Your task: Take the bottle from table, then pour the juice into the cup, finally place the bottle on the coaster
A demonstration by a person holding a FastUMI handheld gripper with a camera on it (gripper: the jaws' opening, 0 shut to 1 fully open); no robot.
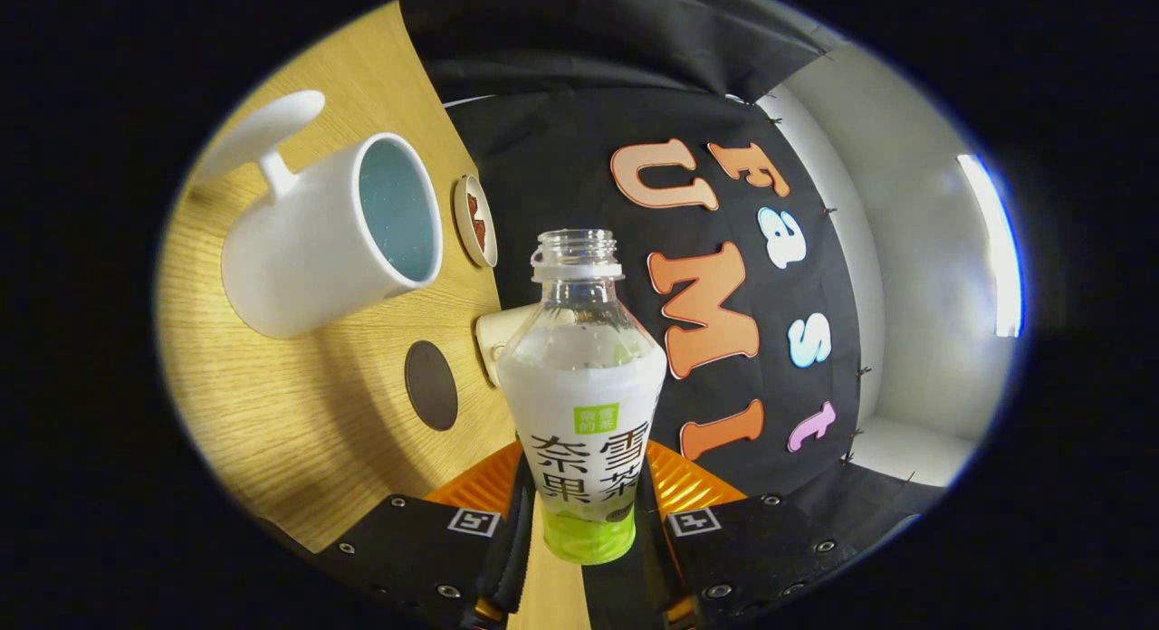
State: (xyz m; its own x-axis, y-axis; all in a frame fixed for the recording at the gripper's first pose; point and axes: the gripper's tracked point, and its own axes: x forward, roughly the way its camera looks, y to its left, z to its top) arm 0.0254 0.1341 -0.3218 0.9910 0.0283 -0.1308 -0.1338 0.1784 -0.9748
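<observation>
Gripper view shows the gripper (584, 521) closed on a clear plastic juice bottle (584, 404), its two black fingers (516, 530) pressing on the lower body from either side, with orange parts of the gripper showing behind them. The bottle stands between the fingers with its long axis running straight ahead along them. Its uncapped neck points away from the gripper, toward the black cloth wall. A white label wraps its middle and a green band its base, and the shoulder above the label is see-through.

The whole scene is rolled sideways, so the wooden table (299, 431) rises like a wall beside the bottle. On that table, off to the side of the bottle's neck, is a white mug (317, 236) with its handle turned away from the bottle and its open mouth facing the neck. The mug's inside looks pale blue-grey; whether any liquid is in it I cannot tell. Just beyond the mug, near the table's far edge, lies a small round coaster (474, 221) with a dark red pattern. Nearer the fingers is a dark brown round disc (431, 385), flat on the wood. A cream-coloured object (496, 336) is partly hidden behind the bottle's shoulder; what it is I cannot tell.
</observation>
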